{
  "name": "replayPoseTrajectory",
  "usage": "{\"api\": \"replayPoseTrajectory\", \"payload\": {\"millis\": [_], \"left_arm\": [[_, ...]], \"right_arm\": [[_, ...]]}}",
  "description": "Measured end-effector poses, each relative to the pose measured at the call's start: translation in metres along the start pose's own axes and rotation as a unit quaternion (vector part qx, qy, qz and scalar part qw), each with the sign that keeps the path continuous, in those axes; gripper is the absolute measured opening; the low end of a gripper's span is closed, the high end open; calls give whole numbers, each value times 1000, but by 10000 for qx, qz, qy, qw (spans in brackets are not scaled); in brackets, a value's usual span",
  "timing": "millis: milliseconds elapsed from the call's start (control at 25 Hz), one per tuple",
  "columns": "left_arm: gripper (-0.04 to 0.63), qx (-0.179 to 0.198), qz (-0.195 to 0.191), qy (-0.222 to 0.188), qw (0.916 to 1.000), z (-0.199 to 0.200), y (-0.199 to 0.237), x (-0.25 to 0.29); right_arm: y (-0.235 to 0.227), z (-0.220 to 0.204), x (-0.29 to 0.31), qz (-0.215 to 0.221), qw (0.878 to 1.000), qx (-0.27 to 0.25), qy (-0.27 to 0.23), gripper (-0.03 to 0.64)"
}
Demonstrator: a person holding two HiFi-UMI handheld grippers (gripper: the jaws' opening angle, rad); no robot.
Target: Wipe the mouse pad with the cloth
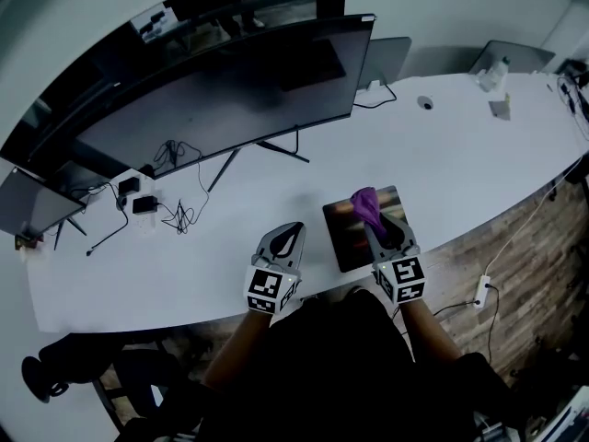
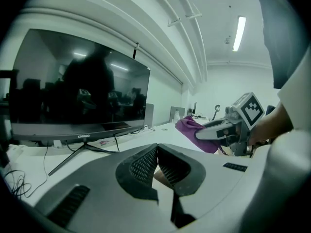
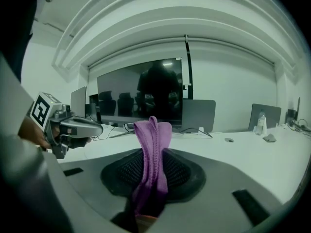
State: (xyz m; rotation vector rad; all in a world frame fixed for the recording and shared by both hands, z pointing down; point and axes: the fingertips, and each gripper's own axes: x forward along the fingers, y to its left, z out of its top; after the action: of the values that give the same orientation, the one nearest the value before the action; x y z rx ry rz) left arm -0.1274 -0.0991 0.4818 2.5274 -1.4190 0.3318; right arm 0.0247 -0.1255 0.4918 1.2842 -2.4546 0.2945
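White curved desk (image 1: 442, 155), office room. Mouse pad (image 1: 342, 239) lies by the desk's near edge, right of centre. Purple cloth (image 1: 365, 203) stands bunched over the pad, pinched in my right gripper (image 1: 375, 221), whose jaws are clamped on it. Left gripper (image 1: 293, 230) sits just left of the pad, jaws pressed together with nothing between them. My read: cloth is in hand, not spread on the pad; the wiping looks all left to do. Wide monitor (image 1: 221, 90) at far left; its bezel lettering (image 2: 83, 137) reads "coocaa".

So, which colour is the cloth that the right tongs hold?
Purple. The cloth shows best in the right gripper view, pinched between the jaws.
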Motion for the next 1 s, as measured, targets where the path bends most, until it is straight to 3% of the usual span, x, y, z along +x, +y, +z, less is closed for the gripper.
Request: {"api": "replayPoseTrajectory", "payload": {"millis": [480,720,1000], "left_arm": [[21,-106,458,235,9986,-14,11,1],[21,-133,467,382,9981,-26,11,10],[20,-572,632,521,9950,-44,19,10]], "right_arm": [[6,-12,37,557,9978,81,361,118],[11,-38,51,799,9937,173,770,117],[16,-70,65,1000,9864,314,1269,115]]}}
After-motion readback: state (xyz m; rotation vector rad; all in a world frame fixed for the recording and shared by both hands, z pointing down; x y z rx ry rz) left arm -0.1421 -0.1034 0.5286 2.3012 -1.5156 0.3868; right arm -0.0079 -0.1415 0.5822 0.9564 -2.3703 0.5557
